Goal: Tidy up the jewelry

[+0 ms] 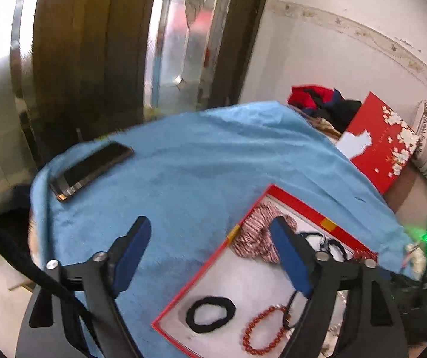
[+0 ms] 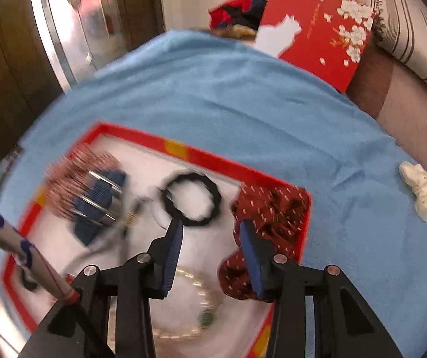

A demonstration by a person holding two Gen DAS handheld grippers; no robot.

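A blue cloth covers the worktop and fills the middle of both views. A dark phone lies flat on it at the left of the left wrist view. Past the cloth's far edge, at the upper right, a red box with white blossoms leans tilted, and red and dark clothes sit bunched just left of it. A crumpled white wad rests on the cloth at the right of the right wrist view.

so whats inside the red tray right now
Inside the red tray: black hair tie, dark red scrunchie, pearl necklace, striped scrunchie, red bead bracelet. Grippers cover parts.
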